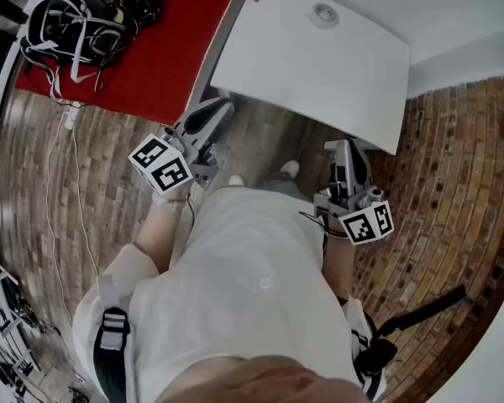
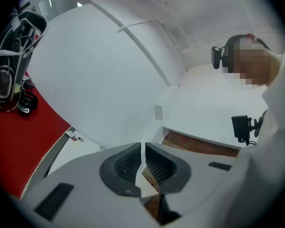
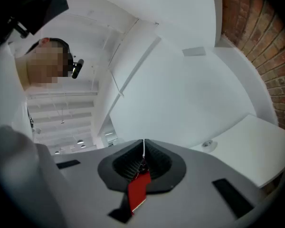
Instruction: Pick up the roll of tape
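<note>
No roll of tape shows in any view. My left gripper (image 1: 221,107) is held level at the person's left hip, its tips at the near edge of the white table (image 1: 353,82). In the left gripper view the jaws (image 2: 143,150) are shut with nothing between the ribbed pads. My right gripper (image 1: 342,148) is held level just below the table's near right corner. Its jaws (image 3: 143,148) are shut too. A red patch (image 3: 137,190) shows in the slot below its pads; I cannot tell what it is.
A red-topped table (image 1: 151,49) stands left of the white one, bearing a black bag with white straps (image 1: 76,28). A round grommet (image 1: 324,13) sits in the white table. A white cable (image 1: 71,183) trails over the brick-patterned floor (image 1: 454,183).
</note>
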The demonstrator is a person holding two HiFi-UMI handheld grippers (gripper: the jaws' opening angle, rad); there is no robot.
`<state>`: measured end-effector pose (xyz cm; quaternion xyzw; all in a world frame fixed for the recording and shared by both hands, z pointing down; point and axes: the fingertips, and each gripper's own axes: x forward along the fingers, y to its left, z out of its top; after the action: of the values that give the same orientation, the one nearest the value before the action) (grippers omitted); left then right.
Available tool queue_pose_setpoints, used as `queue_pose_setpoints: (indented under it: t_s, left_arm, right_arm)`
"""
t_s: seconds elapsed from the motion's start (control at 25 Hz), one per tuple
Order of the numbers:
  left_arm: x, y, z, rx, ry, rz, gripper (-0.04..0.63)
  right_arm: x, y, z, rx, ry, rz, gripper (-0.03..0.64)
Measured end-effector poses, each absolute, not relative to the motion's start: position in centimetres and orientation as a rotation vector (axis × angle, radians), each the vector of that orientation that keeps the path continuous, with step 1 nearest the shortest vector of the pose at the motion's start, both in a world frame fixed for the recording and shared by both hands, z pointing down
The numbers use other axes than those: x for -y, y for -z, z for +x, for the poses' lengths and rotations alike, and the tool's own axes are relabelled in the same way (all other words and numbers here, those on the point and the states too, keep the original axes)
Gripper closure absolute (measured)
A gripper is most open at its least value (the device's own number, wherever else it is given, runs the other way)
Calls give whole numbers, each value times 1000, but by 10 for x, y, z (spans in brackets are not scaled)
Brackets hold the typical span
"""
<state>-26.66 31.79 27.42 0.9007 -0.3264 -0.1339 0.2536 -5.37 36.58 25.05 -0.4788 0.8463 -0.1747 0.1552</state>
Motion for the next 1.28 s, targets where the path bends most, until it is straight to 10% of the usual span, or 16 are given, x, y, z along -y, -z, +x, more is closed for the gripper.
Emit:
queue_pose_setpoints:
  t_s: [1.28]
  left_arm:
    - [-150,-297,-184,1076,172,2407,583]
  right_arm:
    - [-164,-278,60,-2442,549,-1340,594]
